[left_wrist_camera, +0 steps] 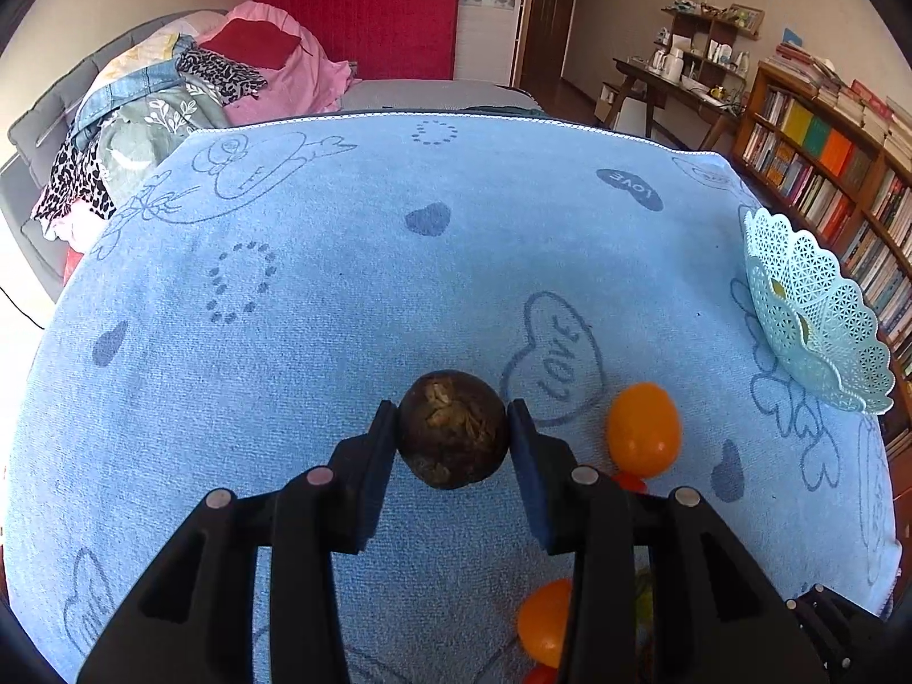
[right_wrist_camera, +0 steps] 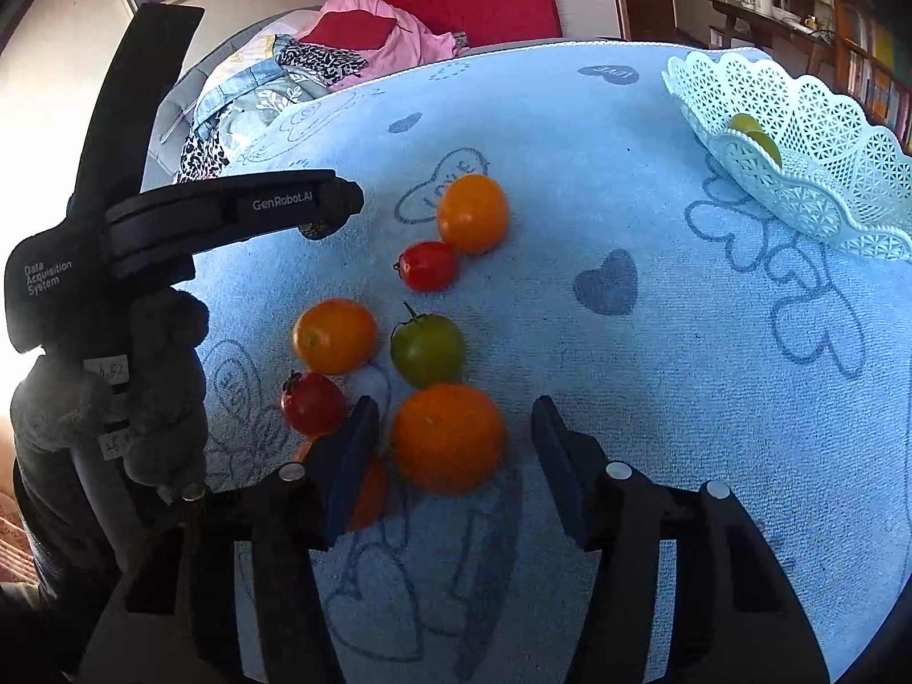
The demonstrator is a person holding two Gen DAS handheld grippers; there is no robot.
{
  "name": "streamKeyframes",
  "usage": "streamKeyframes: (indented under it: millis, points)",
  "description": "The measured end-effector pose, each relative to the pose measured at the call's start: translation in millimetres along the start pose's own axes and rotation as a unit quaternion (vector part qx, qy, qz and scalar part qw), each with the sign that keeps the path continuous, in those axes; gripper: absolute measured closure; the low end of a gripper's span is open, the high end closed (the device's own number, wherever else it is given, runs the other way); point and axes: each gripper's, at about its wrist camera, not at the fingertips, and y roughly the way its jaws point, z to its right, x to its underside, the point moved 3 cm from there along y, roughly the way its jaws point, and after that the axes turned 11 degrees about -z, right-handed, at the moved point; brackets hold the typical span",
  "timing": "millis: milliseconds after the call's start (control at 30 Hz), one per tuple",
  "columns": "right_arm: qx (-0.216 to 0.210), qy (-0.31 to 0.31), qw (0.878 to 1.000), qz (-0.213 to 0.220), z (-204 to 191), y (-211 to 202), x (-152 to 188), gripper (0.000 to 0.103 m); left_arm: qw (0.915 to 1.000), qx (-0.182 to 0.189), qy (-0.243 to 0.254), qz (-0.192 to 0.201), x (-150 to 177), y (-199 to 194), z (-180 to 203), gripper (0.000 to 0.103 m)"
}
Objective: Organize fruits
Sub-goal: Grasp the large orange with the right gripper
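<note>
Gripping a dark brown, rough-skinned round fruit (left_wrist_camera: pixel 452 428), the left gripper (left_wrist_camera: pixel 452 427) has both of its blue pads pressed against the fruit's sides, holding it above a light blue terry towel printed with hearts and the word LOVE (left_wrist_camera: pixel 342 262). In the left wrist view, an orange round fruit (left_wrist_camera: pixel 643 428) lies on the towel just right of the held fruit. A pale turquoise lattice plastic basket with a scalloped rim (left_wrist_camera: pixel 821 308) sits near the towel's right edge.

In the right wrist view, the right gripper (right_wrist_camera: pixel 453 444) hangs with its jaws standing apart on either side of a large orange round fruit (right_wrist_camera: pixel 447 438). The left pad is just beside this fruit and the right pad is clear of it, so nothing is clamped. Just beyond it lies a green tomato with a stem (right_wrist_camera: pixel 427 349), and to the left of that a smaller orange fruit (right_wrist_camera: pixel 334 335) and a red cherry tomato (right_wrist_camera: pixel 312 403). Farther off, a second red cherry tomato (right_wrist_camera: pixel 427 265) touches another orange fruit (right_wrist_camera: pixel 472 213). The basket at upper right holds a yellow-green fruit (right_wrist_camera: pixel 757 137). A person's gloved hand (right_wrist_camera: pixel 165 387) holds the left gripper's black handle at the left edge.

Behind the towel, a pile of clothes on a grey sofa (left_wrist_camera: pixel 171 85) and a wooden bookshelf filled with books (left_wrist_camera: pixel 826 171) are visible.
</note>
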Motion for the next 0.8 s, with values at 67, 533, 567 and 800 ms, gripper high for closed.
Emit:
streamKeyframes:
  millis: [67, 533, 567, 800]
  points:
    - [0.004, -0.003, 1.0, 0.0, -1.0, 0.1, 0.2, 0.049, 1.0, 0.002, -0.001, -0.001, 0.9, 0.4, -0.2, 0.063]
    - [0.006, -0.009, 1.0, 0.01, -1.5, -10.2, 6.8, 0.062, 0.9999, 0.007, 0.004, 0.009, 3.7, -5.7, 5.9, 0.063]
    - [0.006, -0.007, 1.0, 0.013, -0.6, -12.3, 6.7, 0.062, 0.9999, 0.007, 0.005, 0.011, 3.7, -6.5, 6.6, 0.063]
    - [0.015, 0.0, 0.999, 0.034, 6.4, -26.8, 4.7, 0.062, 0.9997, 0.006, 0.013, 0.02, 4.6, -13.4, 12.6, 0.063]
